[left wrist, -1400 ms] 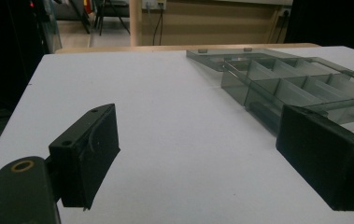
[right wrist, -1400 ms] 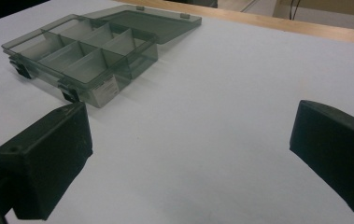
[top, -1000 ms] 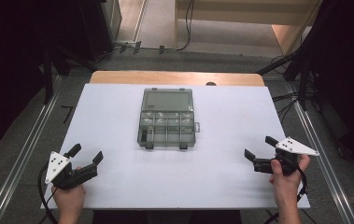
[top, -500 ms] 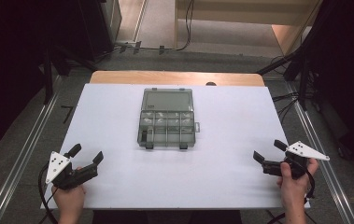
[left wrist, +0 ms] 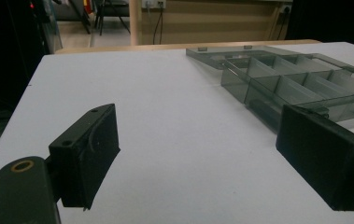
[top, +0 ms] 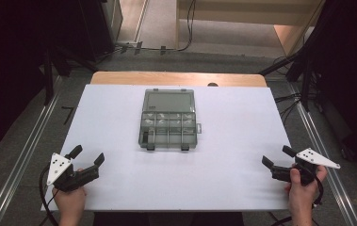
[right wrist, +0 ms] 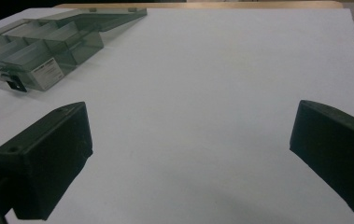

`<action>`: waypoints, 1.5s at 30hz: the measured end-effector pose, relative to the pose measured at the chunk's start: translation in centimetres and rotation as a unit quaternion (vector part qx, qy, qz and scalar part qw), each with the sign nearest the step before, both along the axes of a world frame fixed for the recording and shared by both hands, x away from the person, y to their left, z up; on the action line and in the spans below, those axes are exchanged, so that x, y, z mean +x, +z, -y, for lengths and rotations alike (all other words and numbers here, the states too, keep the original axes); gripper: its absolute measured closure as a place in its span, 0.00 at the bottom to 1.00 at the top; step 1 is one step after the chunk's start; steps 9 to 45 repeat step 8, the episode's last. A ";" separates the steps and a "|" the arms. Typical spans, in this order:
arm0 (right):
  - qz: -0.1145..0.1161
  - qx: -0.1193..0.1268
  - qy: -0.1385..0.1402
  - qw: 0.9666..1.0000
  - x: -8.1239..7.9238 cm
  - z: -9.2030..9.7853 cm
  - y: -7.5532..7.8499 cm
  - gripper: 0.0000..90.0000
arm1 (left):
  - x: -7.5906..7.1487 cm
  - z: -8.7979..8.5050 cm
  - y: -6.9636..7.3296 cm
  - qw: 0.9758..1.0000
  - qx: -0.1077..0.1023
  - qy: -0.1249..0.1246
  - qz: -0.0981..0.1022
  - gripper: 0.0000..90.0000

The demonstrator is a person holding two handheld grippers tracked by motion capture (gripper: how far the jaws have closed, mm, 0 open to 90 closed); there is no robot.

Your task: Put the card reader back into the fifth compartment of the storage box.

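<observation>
Organizer box (top: 169, 120): smoke-grey translucent plastic, rectangular, lying flat near the middle of the white table (top: 232, 141), a little toward the far edge. The far half shows as one plain, undivided panel. The near half is split by thin walls into two rows of small compartments; contents cannot be made out through the tinted plastic. Two dark latches sit on the near edge, two small hinge tabs on the far edge, and a small tab projects from the right side. In the right gripper view a white label (right wrist: 47, 71) is visible on the box's side wall; print too small to read. In the left gripper view the box (left wrist: 300, 81) reads as a shallow tray with upright dividers, sitting ahead and to the right of the jaws.

Left gripper (top: 86, 157): near the table's near-left corner, held in the left hand (top: 70, 202), jaws spread wide, nothing between them, pointing roughly toward the box. Well apart from it.

Right gripper (top: 278, 157): near the near-right corner, held in the right hand (top: 303, 190), jaws likewise parted and empty, pointing left and inward. Well apart from the box.

Beyond the white surface a strip of wooden tabletop (top: 176, 78) shows at the far edge.
</observation>
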State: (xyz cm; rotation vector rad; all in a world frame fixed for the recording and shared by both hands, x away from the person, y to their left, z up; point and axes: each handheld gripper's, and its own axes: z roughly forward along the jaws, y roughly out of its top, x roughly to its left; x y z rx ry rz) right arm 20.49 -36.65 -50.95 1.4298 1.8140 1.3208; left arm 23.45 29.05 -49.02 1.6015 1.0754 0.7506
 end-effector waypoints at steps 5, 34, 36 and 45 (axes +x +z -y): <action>0.004 0.009 -0.003 1.000 -0.4 0.3 -0.6 0.00 | 0.0 0.0 0.0 1.000 0.003 -0.001 0.000 0.15; 0.006 0.011 -0.007 1.000 -0.5 0.3 -0.6 0.00 | 0.0 0.1 0.0 1.000 0.005 -0.001 0.000 0.15; 0.006 0.011 -0.007 1.000 -0.5 0.3 -0.6 0.00 | 0.0 0.1 0.0 1.000 0.005 -0.001 0.000 0.15; 0.006 0.011 -0.007 1.000 -0.5 0.3 -0.6 0.00 | 0.0 0.1 0.0 1.000 0.005 -0.001 0.000 0.15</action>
